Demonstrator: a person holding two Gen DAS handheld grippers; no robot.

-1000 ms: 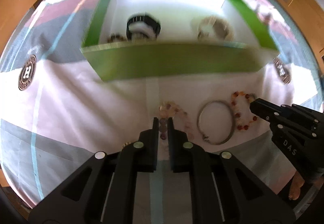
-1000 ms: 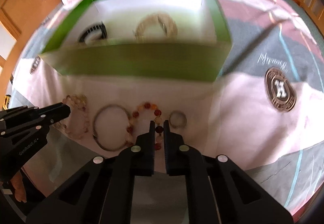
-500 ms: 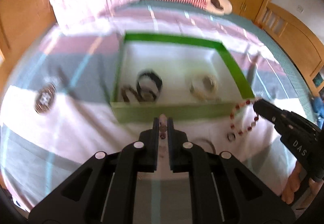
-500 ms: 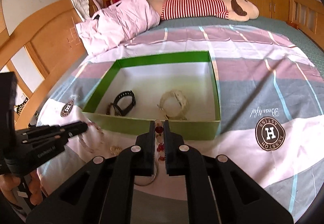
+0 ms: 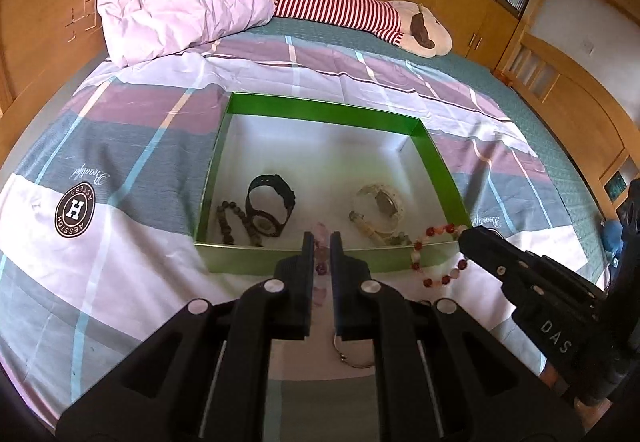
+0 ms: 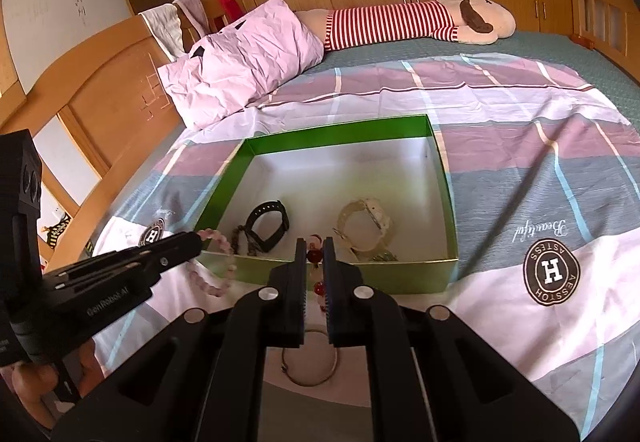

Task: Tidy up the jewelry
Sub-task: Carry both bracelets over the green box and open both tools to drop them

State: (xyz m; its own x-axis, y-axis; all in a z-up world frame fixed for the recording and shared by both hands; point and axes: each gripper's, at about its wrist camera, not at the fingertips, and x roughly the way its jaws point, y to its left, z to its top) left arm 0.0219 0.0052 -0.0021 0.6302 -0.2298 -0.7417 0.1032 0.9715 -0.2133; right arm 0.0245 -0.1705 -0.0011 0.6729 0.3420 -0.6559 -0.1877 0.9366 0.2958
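Note:
My left gripper (image 5: pixel 320 238) is shut on a pale pink bead bracelet (image 5: pixel 320 262), which hangs in the air in front of the green box (image 5: pixel 320 110); it also shows in the right wrist view (image 6: pixel 218 266). My right gripper (image 6: pixel 314 242) is shut on a red and orange bead bracelet (image 6: pixel 314 254), seen dangling in the left wrist view (image 5: pixel 436 254) at the box's near right corner. Inside the box lie a black watch (image 5: pixel 270 208), a dark bead bracelet (image 5: pixel 228 218) and a cream watch (image 5: pixel 380 210).
A silver bangle (image 6: pixel 310 366) lies on the checked bedsheet below both grippers. A pink pillow (image 5: pixel 180 2) and a striped plush toy (image 5: pixel 360 14) lie at the far end of the bed. Wooden bed rails run along both sides.
Both grippers have lifted their bracelets off the sheet and risen, now held just before the box's near wall. The silver bangle stays on the sheet.

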